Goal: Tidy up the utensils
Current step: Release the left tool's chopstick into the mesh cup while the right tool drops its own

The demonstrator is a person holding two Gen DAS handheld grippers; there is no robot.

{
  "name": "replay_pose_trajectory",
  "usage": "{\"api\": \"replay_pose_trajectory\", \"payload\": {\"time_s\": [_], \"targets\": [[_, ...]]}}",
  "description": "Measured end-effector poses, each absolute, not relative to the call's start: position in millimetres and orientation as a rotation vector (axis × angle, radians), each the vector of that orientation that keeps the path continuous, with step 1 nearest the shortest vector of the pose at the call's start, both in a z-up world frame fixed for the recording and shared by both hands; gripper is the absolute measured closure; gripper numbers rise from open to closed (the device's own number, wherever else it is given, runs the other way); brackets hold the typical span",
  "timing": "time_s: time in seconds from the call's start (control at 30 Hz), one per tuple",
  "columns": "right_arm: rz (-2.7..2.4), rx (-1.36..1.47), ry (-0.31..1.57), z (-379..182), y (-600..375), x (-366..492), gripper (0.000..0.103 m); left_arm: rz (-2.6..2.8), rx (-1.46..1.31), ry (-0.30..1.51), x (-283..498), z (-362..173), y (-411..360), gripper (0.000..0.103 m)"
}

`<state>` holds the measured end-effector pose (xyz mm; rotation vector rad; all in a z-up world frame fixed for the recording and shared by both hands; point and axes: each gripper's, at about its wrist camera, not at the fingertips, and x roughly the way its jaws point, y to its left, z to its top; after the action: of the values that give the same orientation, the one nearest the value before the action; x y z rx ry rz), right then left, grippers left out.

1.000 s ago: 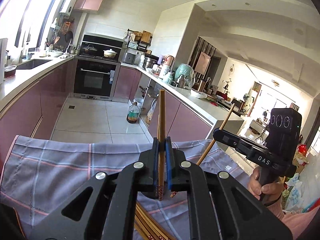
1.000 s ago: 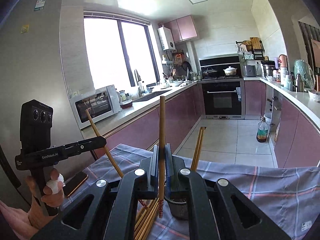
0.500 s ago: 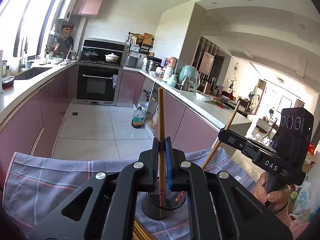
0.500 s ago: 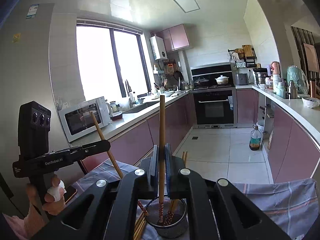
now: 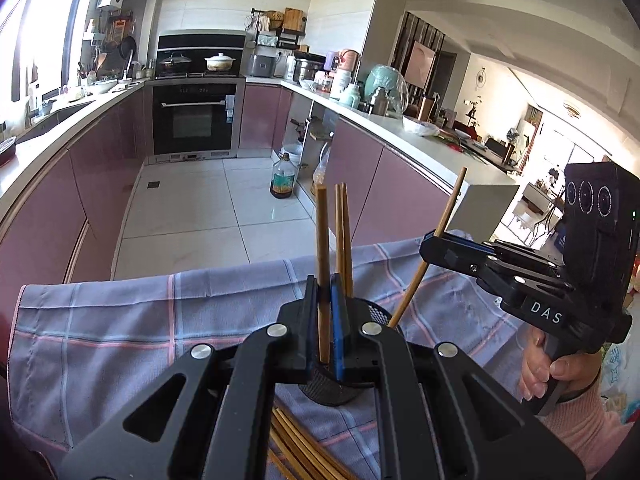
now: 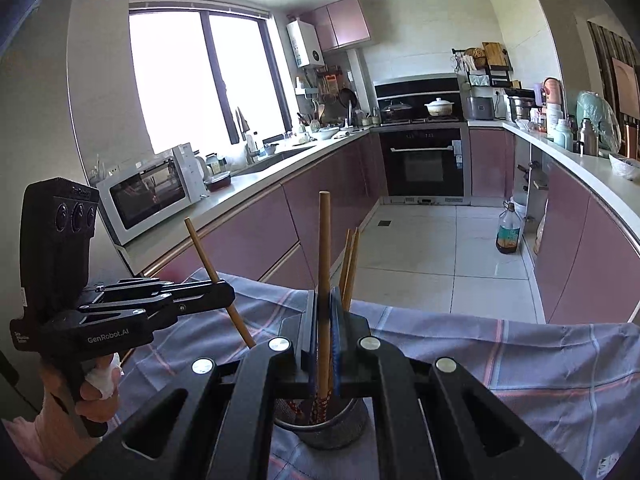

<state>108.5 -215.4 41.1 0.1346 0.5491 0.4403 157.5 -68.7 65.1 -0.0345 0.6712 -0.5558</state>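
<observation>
The left claw point(image 5: 325, 316) is showing matt black plastic with shiny metal screws. Its chopstick point(image 5: 322, 248) is looking like smooth wood. The holder point(image 6: 320, 432) is showing dark metal mesh, and woven plaid cloth point(image 5: 120, 320) is covering the tabletop.

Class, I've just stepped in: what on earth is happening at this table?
A person holds a hand-held gripper in each hand, sorting chopsticks. The left hand-held gripper and the right hand-held gripper each clamp one brown wooden chopstick, lowering both into the black mesh utensil cup on the purple checked cloth. Two chopsticks already stand inside; more loose chopsticks lie beside it.
</observation>
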Motion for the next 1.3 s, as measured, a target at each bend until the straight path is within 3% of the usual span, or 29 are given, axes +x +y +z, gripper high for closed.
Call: {"api": "replay_pose_trajectory", "payload": {"time_s": [0.3, 0.43, 0.5, 0.83, 1.3], "targets": [[0.419, 0.189, 0.625, 21, -221, 130, 0.095, -0.565, -0.038, 0.708, 182, 55, -64, 0.095], [0.397, 0.212, 0.617, 21, -222, 135, 0.091, -0.558, -0.072, 0.716, 198, 52, -65, 0.085], [0.381, 0.217, 0.608, 21, -224, 135, 0.086, -0.548, -0.084, 0.719, 201, 48, -65, 0.068], [0.370, 0.211, 0.578, 21, -229, 119, 0.077, -0.497, -0.113, 0.684, 195, 41, -46, 0.066], [0.527, 0.105, 0.546, 24, -194, 51, 0.065, -0.402, -0.068, 0.615, 127, 24, -6, 0.059]]}}
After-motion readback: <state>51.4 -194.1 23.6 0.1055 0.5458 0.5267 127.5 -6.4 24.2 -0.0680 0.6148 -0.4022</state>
